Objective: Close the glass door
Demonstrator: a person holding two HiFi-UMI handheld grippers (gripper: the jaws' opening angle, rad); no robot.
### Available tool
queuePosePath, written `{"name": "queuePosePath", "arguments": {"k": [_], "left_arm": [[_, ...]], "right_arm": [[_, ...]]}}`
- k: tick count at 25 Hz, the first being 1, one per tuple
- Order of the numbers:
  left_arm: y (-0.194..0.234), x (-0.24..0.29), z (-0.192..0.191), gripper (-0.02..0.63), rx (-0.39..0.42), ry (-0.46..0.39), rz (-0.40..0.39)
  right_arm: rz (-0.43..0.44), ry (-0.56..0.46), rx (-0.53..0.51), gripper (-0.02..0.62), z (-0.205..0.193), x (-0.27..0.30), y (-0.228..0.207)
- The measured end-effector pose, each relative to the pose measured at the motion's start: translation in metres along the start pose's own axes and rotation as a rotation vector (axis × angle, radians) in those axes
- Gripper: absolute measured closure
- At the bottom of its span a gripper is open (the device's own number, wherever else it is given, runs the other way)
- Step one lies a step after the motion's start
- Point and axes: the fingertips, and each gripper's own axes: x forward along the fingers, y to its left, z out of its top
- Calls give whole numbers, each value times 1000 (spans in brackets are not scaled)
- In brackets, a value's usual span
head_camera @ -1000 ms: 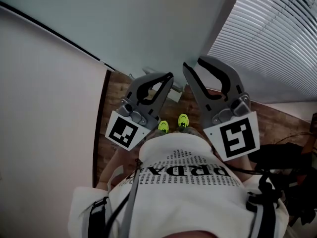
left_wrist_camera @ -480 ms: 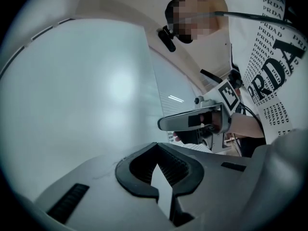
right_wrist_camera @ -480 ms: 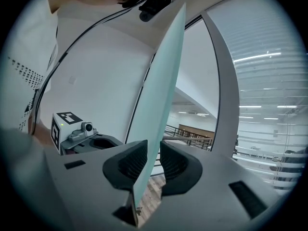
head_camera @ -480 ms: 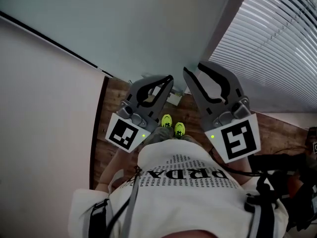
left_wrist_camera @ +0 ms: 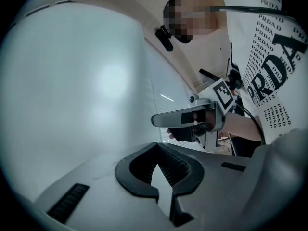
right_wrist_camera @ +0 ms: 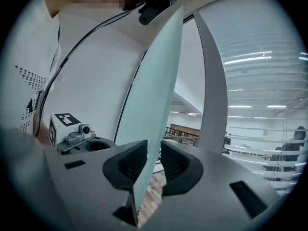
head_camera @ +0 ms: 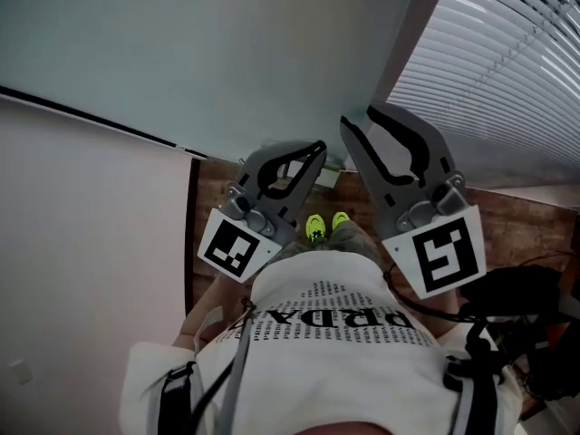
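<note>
My right claw (right_wrist_camera: 154,147) is sitting open around the glass door (right_wrist_camera: 155,81) edge.
My left claw (left_wrist_camera: 157,146) is hanging shut beside it.

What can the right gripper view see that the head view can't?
Only the right gripper view: the door seen edge-on between the parted jaws of the right tool, and a railing behind. Only the head view: green shoes and the right tool's marker cube. Both: the door and the left tool.
</note>
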Motion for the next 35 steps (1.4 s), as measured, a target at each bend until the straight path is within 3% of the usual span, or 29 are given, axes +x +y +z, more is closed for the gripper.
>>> {"name": "queuePosePath", "arguments": {"k": [8, 14, 24, 29, 35], "left_arm": [[4, -1, -12, 606, 1, 23, 78], [12, 11, 21, 606, 29, -28, 48], [17, 12, 14, 606, 51, -8, 61], [23, 16, 14, 606, 67, -10, 70], [28, 26, 5, 606, 53, -24, 87]], "right_arm": [[85, 3, -28, 532, -1, 2, 10], [18, -3, -62, 533, 29, -9, 1], [-12, 1, -65, 534, 19, -13, -3], [67, -33, 5, 534, 22, -16, 10], [124, -29, -30, 534, 15, -17, 28]]}}
